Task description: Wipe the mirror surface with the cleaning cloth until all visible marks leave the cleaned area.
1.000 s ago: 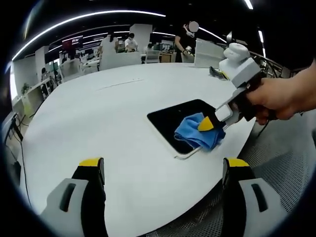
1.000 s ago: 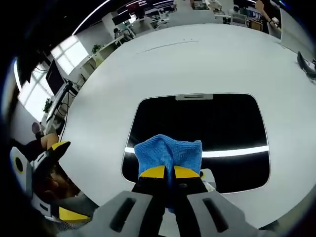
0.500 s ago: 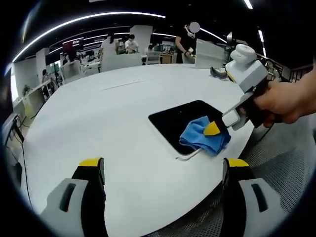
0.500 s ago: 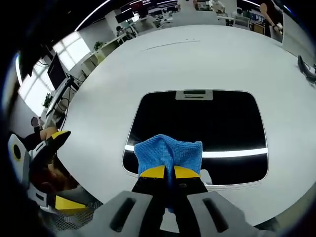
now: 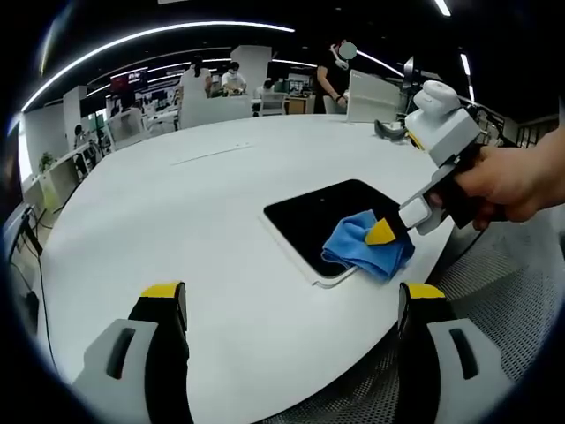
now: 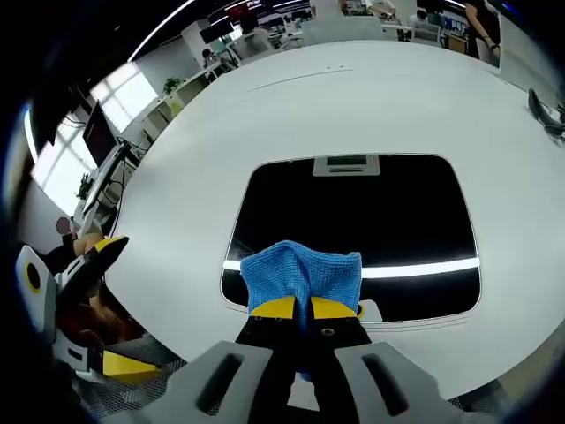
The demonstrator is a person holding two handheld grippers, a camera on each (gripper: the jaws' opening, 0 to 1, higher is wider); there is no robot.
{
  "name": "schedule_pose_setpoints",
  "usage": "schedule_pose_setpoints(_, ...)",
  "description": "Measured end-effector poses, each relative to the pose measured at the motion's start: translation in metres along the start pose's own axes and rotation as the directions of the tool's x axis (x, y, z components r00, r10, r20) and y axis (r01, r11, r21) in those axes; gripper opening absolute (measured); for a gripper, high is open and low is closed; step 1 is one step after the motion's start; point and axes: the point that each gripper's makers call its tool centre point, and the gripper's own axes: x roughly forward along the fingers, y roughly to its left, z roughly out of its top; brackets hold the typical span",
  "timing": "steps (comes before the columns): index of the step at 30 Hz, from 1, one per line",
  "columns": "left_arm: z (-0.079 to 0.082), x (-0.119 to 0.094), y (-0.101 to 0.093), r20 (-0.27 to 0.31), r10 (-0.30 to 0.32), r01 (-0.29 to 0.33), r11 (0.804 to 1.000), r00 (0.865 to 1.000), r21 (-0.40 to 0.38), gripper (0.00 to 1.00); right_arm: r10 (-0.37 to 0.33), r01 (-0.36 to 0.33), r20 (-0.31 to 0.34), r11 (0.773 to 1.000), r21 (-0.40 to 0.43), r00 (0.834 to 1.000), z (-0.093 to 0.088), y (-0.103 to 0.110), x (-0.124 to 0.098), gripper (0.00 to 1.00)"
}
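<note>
A: Item one, nearest: the right tool. Condition?

B: Jaws drawn together, clamped on the blue cleaning cloth. In the left gripper view the same right tool comes in from the right, held by a hand, with the cloth bunched under its tip.

A: Item two: where does the cloth sit?

B: On the near edge of the mirror, pressed against the glass, about midway along that edge.

A: Item three: the mirror itself.

B: A dark rounded rectangle lying flat on the white surface, close to its near rim. It reflects a bright strip of ceiling light. No marks can be made out on it, though fine smears would be too small to tell.

A: Item four: the left tool?

B: Jaws spread wide apart, holding nothing, poised over the surface well short of the mirror.

A: Progress?

B: By my reckoning, wiping is mid-course: the cloth covers only the near strip, and the far part of the glass is yet to be passed over or confirmed clean.
</note>
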Motion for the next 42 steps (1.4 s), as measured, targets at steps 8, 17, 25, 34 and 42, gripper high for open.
schedule_pose_setpoints(8,0.001,0.0,-0.001,0.009,-0.004,0.004,1.0,1.0,-0.015,0.99,0.003,-0.003,0.002,1.0,-0.007,1.0,0.0,0.0,0.001,0.0)
schedule_pose_setpoints(17,0.0,-0.001,-0.001,0.005,-0.005,0.005,1.0,1.0,-0.017,0.99,0.012,-0.012,-0.002,1.0,0.003,1.0,0.0,-0.001,0.001,0.0)
schedule_pose_setpoints(25,-0.001,0.0,-0.001,-0.001,-0.011,0.011,1.0,1.0,-0.011,0.99,0.009,-0.009,-0.006,1.0,0.011,1.0,-0.001,-0.006,-0.002,0.0)
schedule_pose_setpoints(34,0.0,-0.001,-0.001,0.007,-0.005,0.005,1.0,1.0,-0.021,0.99,0.015,-0.014,-0.018,1.0,0.018,1.0,-0.001,-0.013,-0.004,0.0)
schedule_pose_setpoints(42,0.0,0.0,-0.001,0.009,-0.007,0.008,1.0,1.0,-0.016,0.99,0.009,-0.009,-0.02,1.0,0.02,1.0,0.0,-0.02,-0.005,0.0)
